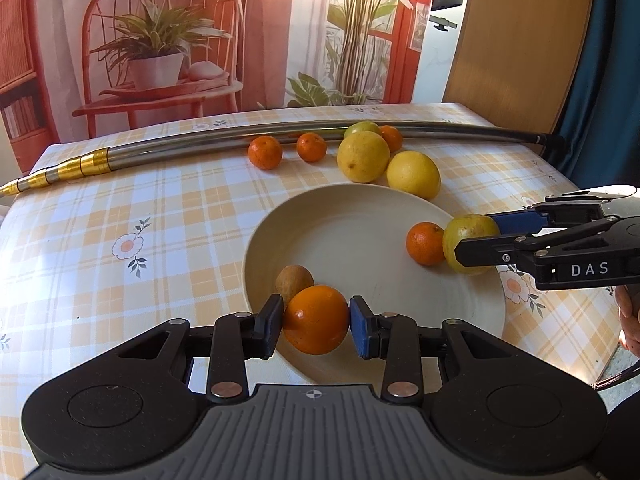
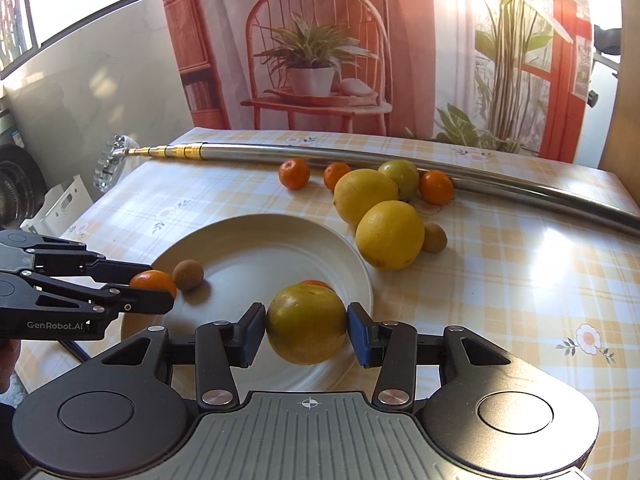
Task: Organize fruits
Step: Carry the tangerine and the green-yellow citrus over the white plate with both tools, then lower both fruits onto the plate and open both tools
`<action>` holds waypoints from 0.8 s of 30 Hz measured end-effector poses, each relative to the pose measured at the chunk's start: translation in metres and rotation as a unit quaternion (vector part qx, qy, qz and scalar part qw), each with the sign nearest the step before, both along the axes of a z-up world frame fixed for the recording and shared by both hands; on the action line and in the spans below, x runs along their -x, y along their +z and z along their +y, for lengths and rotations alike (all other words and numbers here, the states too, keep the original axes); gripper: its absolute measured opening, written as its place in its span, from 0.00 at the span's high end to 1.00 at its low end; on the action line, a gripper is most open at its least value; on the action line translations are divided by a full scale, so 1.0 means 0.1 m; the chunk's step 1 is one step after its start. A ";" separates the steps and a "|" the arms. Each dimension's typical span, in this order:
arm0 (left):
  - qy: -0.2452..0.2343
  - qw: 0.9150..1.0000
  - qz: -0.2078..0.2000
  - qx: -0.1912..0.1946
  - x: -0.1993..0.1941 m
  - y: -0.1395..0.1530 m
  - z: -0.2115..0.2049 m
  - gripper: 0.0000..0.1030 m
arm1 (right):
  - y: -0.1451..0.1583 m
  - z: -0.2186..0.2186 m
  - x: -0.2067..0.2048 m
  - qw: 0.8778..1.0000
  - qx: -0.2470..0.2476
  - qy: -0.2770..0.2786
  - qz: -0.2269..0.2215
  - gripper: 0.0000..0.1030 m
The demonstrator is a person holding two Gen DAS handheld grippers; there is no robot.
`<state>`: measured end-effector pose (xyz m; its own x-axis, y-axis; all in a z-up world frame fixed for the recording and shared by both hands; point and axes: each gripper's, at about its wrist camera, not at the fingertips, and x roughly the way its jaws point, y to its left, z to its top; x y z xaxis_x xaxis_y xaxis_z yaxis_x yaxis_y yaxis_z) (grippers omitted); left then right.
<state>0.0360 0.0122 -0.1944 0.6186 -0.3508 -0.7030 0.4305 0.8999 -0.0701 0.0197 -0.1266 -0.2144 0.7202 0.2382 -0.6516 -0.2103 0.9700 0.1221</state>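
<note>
Left gripper (image 1: 316,322) jaws clamped on orange (image 1: 316,319), right gripper (image 2: 306,330) on green-yellow fruit (image 2: 306,329), both level over plate (image 1: 352,216).

Cream plate (image 1: 360,216) on a tablecloth (image 1: 120,208) checked yellow and white, dotted with white, orange-centred flowers. Bright orange fruit (image 1: 316,319) between black and blue pads (image 1: 359,332). Yellow-green fruit (image 2: 306,325) likewise flanked by blue. Two pale yellow lemons (image 2: 390,235). Silver pole (image 1: 240,142), banded gold.
</note>
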 end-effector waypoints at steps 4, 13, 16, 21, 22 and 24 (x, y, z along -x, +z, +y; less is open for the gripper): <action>0.000 1.000 0.000 -0.005 0.02 -0.01 -0.01 0.63 | -0.03 0.03 0.02 1.000 0.004 0.005 0.006 0.60; 0.004 1.000 0.001 -0.010 0.03 -0.03 -0.01 0.63 | -0.07 0.08 0.01 1.000 0.008 0.011 0.021 0.60; 0.004 1.000 0.000 -0.011 0.03 -0.03 -0.02 0.63 | -0.09 0.10 0.02 1.000 0.010 0.012 0.024 0.60; 0.004 1.000 -0.004 -0.015 0.04 -0.04 -0.03 0.63 | -0.09 0.10 0.01 0.999 0.011 0.012 0.027 0.60; 0.003 1.000 -0.004 -0.016 0.04 -0.04 -0.04 0.63 | -0.09 0.10 0.01 1.000 0.011 0.012 0.027 0.59; 0.002 1.000 -0.004 -0.017 0.04 -0.04 -0.04 0.63 | -0.09 0.10 0.01 1.000 0.012 0.012 0.026 0.59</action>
<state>0.0322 0.0079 -0.1987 0.6260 -0.3236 -0.7095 0.4272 0.9035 -0.0352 0.0186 -0.1164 -0.2237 0.6790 0.2389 -0.6942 -0.2270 0.9676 0.1110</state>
